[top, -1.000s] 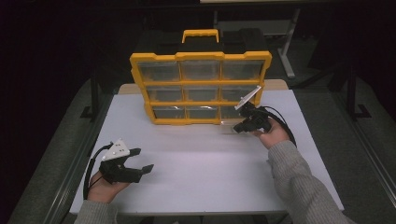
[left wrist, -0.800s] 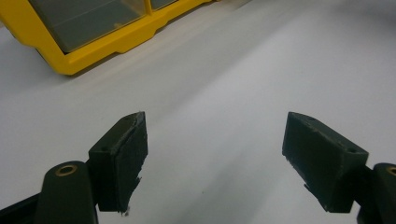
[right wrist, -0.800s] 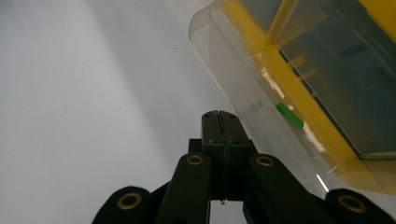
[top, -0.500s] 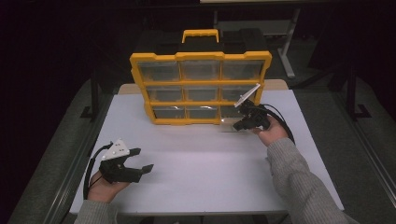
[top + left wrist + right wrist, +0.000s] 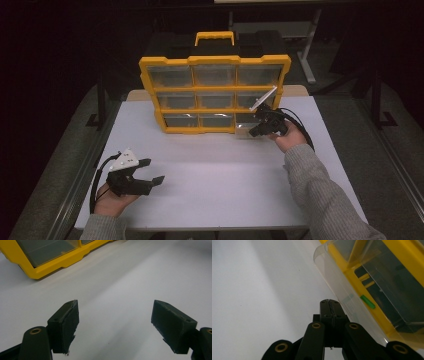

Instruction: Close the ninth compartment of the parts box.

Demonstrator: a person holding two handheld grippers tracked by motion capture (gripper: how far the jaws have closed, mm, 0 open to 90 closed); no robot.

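Right gripper view: fingers (image 5: 329,307) clenched, touching clear drawer (image 5: 352,290), partly out of organizer (image 5: 215,95) at 5 o'clock. Next: probably pull further. Left gripper (image 5: 150,172) released.

Clear drawer (image 5: 352,287): front lip cut off by right gripper view's top edge; contents unreadable. Organizer (image 5: 215,95) compartments too small to tell contents; rear lost in darkness.

Organizer (image 5: 215,95) at table's (image 5: 215,175) far edge, lower right drawer (image 5: 352,290) protruding.
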